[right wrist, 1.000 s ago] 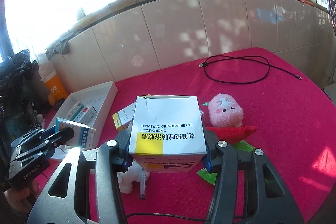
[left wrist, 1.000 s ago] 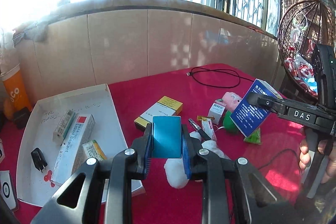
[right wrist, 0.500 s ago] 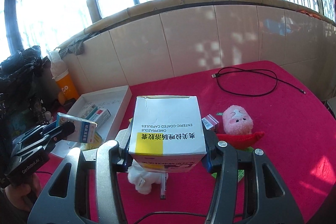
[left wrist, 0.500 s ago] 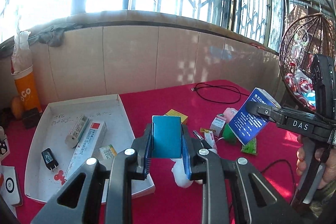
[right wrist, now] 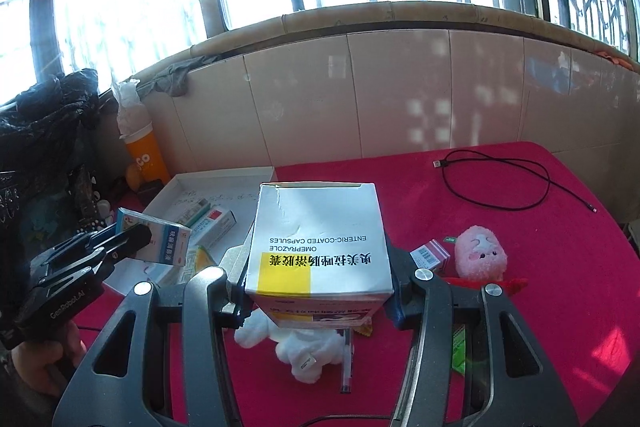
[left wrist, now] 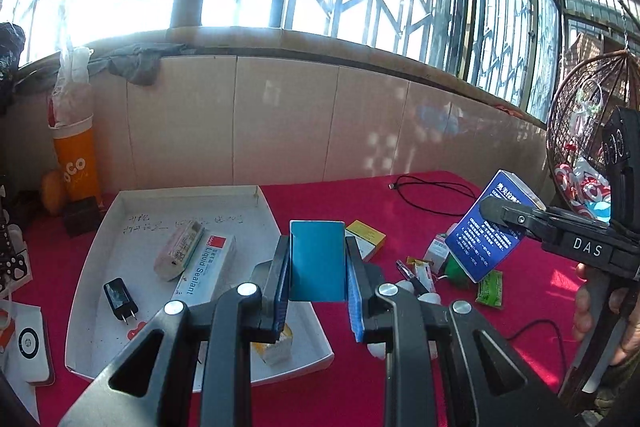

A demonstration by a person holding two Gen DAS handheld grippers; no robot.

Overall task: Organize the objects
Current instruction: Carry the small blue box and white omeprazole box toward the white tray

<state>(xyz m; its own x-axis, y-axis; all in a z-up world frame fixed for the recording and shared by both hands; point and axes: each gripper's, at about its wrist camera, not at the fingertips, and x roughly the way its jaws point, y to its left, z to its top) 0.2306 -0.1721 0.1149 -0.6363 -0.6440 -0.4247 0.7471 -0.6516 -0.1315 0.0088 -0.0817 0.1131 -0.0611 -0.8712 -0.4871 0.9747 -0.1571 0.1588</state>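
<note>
Teal cardboard fills the narrow gap of the left hand-held gripper [left wrist: 318, 263]: a small teal box [left wrist: 317, 261] stands upright between the blue pads, which press on both its sides, above the near right corner of the white tray [left wrist: 100, 251]. The right hand-held gripper [right wrist: 318, 267] is spread wider and clamps a white omeprazole capsule box [right wrist: 318, 239] by its two sides, the print upside down to its camera, a yellow patch at the near left corner. From the left wrist view that same box shows its blue face, tilted in the air over the clutter.

Red cloth covers the bench [right wrist: 560, 267]. Its far edge meets a tiled wall under barred windows. The tray holds a Liquid Sealant box [left wrist: 206, 267], a pale blister pack [left wrist: 180, 249], a black plug adapter [left wrist: 120, 301] and a yellow-white carton [left wrist: 276, 345] partly behind the left fingers; bare tray floor lies along its far side. Right of the tray lie a yellow and white box [left wrist: 366, 239], a pink plush toy [right wrist: 482, 257], a small pink box [right wrist: 430, 255], a white fluffy toy [right wrist: 308, 347], a pen [right wrist: 346, 359] and green sachets [left wrist: 490, 289]. Open red cloth runs to the far right, crossed only by a black USB cable [right wrist: 496, 179].

An orange cup [left wrist: 76, 167] stands at the wall, left of the tray. The person's hands appear only at frame edges. Small print on the boxes is unreadable.
</note>
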